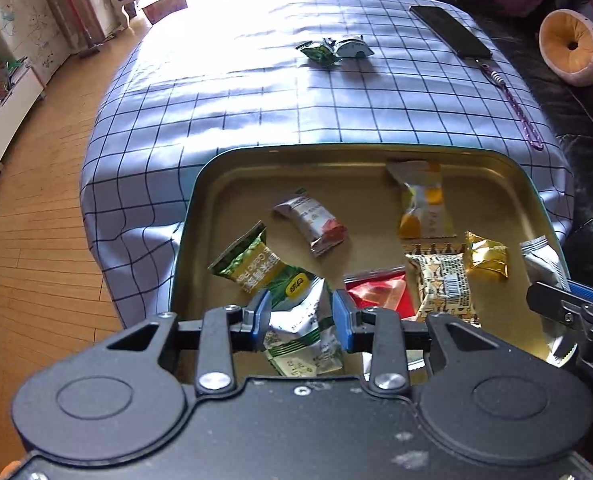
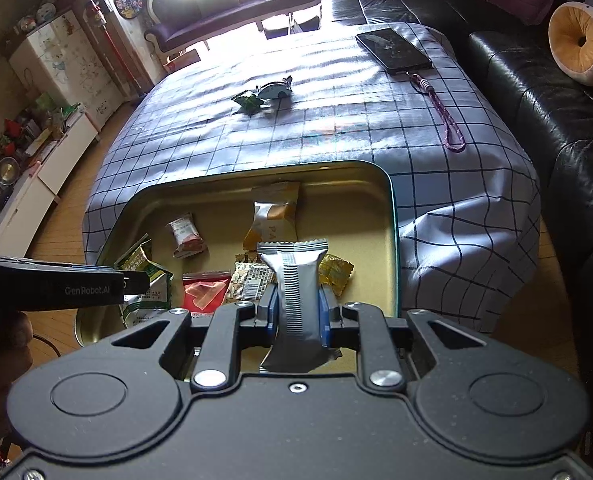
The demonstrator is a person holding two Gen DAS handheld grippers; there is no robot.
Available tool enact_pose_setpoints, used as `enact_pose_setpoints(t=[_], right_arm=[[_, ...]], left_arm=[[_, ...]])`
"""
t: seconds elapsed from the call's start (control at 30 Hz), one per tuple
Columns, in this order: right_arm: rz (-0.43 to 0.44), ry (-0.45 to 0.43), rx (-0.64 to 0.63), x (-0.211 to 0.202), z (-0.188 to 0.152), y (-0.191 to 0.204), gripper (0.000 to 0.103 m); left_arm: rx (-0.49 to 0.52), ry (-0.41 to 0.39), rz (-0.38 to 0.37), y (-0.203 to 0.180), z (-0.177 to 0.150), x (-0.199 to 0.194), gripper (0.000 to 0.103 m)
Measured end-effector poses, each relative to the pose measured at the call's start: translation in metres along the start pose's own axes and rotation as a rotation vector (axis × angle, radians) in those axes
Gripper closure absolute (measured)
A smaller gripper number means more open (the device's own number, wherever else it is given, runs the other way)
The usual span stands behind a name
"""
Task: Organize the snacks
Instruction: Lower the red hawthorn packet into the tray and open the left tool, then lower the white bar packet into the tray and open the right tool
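A gold-lined tin sits at the near edge of the checked tablecloth and holds several snack packets. My left gripper hangs over the tin's near left part, shut on a crumpled green and white packet. Just beyond it lies another green packet. My right gripper is over the tin's near right side, its blue pads shut on a silver-grey bar packet that stands upright. Far out on the cloth lie a small green packet and a white one, touching each other.
A black phone with a purple lanyard lies at the cloth's far right. A black leather sofa with a round orange cushion borders the right side. Wooden floor and white cabinets are on the left.
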State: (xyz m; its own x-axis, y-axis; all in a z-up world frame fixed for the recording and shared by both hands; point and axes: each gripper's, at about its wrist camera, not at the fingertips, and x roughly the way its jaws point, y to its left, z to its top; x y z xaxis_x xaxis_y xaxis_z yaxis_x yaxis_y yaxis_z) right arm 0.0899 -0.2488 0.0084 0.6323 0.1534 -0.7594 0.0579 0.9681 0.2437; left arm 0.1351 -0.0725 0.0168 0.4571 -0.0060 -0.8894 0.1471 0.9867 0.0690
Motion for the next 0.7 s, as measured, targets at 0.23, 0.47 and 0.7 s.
enact_pose_setpoints(t=[0.23,0.47,0.7], right_arm=[[-0.003,0.002,-0.013,0.001,0.002,0.003,0.074],[-0.005,0.018,-0.020,0.006,0.005,0.004,0.073],[-0.015,0.038,-0.026,0.008,0.006,0.004,0.067]], left_arm=[[-0.024,0.022,0.025,0.007,-0.005,0.005,0.068],[-0.047,0.024,0.044,0.014,-0.007,0.003,0.068],[-0.044,0.026,0.041,0.013,-0.006,0.003,0.068]])
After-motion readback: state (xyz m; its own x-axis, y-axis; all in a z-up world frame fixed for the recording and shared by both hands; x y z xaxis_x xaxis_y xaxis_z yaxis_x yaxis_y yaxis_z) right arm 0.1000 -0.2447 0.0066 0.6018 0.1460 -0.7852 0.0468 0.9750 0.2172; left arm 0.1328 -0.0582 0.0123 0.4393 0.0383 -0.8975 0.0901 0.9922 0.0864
